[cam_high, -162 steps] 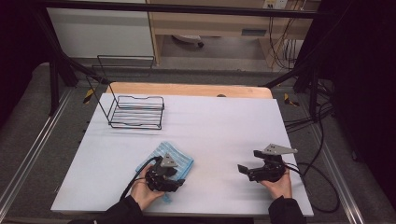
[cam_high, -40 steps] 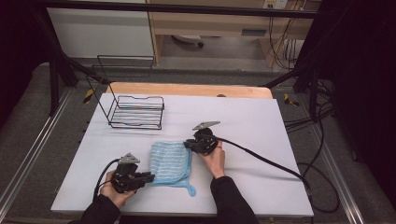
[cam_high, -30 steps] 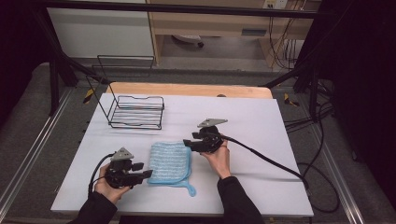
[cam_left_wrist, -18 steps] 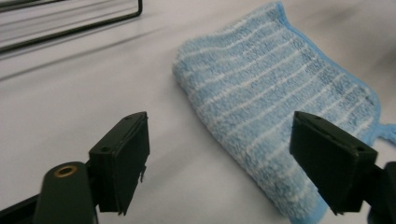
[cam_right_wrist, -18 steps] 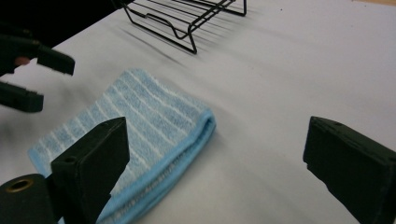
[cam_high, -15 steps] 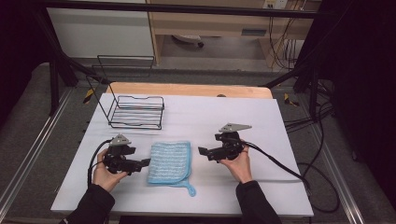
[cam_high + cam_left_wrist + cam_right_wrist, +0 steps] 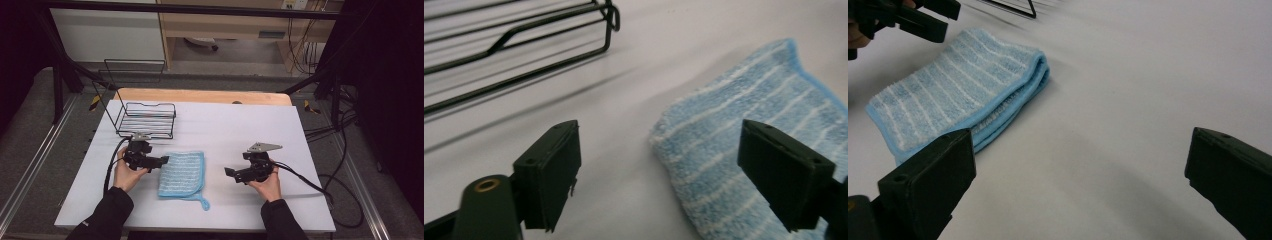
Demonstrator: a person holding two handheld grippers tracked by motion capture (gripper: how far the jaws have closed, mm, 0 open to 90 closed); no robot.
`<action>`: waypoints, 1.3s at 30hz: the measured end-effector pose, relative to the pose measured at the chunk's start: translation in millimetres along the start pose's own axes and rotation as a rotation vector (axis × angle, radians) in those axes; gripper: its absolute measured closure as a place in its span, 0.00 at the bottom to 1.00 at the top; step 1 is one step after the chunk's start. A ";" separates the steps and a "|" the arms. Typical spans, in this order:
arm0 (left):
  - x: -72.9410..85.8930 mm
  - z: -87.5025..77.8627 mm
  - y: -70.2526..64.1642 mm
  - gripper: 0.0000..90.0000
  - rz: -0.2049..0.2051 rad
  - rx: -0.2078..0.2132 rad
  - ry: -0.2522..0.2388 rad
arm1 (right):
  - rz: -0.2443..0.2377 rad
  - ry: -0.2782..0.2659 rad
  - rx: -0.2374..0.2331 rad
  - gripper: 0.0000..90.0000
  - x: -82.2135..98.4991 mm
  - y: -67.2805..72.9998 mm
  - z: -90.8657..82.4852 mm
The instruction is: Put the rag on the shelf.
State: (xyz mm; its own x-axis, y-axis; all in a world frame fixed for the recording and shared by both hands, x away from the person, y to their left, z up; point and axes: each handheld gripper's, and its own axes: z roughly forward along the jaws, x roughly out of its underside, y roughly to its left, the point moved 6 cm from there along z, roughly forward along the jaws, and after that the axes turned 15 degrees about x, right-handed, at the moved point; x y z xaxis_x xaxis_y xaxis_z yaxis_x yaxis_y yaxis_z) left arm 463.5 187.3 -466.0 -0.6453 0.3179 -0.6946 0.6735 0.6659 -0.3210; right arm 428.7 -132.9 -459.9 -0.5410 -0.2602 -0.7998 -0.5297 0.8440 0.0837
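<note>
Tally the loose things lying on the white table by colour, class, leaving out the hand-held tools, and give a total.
Blue: 1, the folded striped cloth
Black: 1, the wire basket
Total: 2

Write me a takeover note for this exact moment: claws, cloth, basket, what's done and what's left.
Left claw: open, holding nothing, at the left edge of the blue cloth; its jaws have just been opening.
Right claw: open, holding nothing, off to the cloth's right, apart from it; its jaws have just been opening.
Cloth: folded, flat on the white table, loop at its near corner.
Wire basket: behind the left claw, nothing in it.
Done: cloth folded and released.
Left, probably: put the cloth in the basket.
</note>
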 end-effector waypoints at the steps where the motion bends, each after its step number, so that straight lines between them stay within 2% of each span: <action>1: 1.2 2.4 2.2 0.23 -0.003 -0.003 0.014 | 0.004 -0.003 0.001 0.01 1.5 -0.6 -0.2; 7: 5.3 10.5 7.6 0.40 -0.032 0.017 0.040 | -0.001 0.011 0.002 0.02 8.3 -1.9 1.7; 14: 7.4 17.1 7.1 0.59 -0.068 0.077 0.055 | 0.005 0.026 -0.005 0.03 11.8 1.2 4.9; 21: 8.3 21.6 1.7 0.76 -0.076 0.100 0.058 | 0.011 0.015 -0.012 0.03 10.0 1.1 3.4; 24: 8.9 21.2 0.9 0.80 -0.069 0.103 0.069 | 0.021 0.013 -0.011 0.03 9.3 1.3 3.0; 28: 9.1 22.1 0.9 0.82 -0.080 0.110 0.063 | 0.032 0.000 -0.011 0.04 7.3 1.2 3.2; 32: 9.9 22.1 1.1 0.83 -0.074 0.108 0.070 | 0.048 0.012 -0.012 0.05 7.7 2.7 6.6; 36: 10.6 22.6 0.2 0.83 -0.069 0.101 0.061 | 0.030 0.001 -0.007 0.07 0.2 9.7 11.6; 39: 11.5 22.5 0.3 0.83 -0.065 0.097 0.051 | 0.039 -0.009 0.000 0.09 -8.5 16.7 16.5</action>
State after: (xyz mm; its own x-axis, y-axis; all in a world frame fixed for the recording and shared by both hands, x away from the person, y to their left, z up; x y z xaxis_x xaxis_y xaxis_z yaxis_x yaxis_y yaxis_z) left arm 464.3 175.9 -488.6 -0.7044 0.3116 -0.6378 0.6600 0.6182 -0.4268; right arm 435.3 -108.9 -461.5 -0.5558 -0.2228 -0.8009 -0.5079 0.8537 0.1149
